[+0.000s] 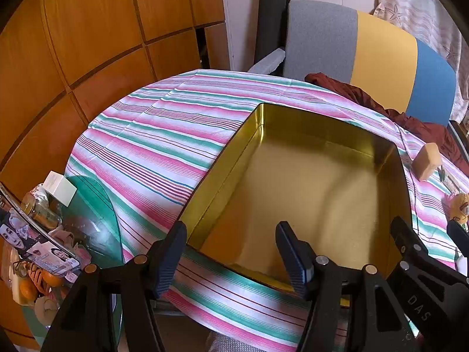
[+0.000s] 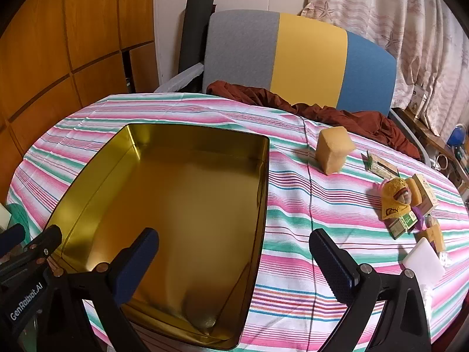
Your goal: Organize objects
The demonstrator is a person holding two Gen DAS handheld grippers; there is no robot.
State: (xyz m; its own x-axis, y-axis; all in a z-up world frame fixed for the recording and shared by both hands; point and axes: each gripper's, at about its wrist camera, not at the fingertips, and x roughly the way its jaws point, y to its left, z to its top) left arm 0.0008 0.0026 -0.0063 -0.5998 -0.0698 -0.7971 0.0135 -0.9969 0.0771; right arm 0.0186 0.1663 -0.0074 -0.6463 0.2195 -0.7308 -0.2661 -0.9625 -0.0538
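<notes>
An empty gold tin box lies open on the striped tablecloth. My left gripper is open and empty, straddling the tin's near left corner. My right gripper is open and empty over the tin's near right side. A tan sponge block stands right of the tin. Further right lie a yellow plush toy, small green and tan boxes, a flat packet and a white block.
A grey, yellow and blue chair back with a dark red cloth stands behind the table. A wooden cabinet is at left. A glass side table with a white box, a jar and clutter sits lower left.
</notes>
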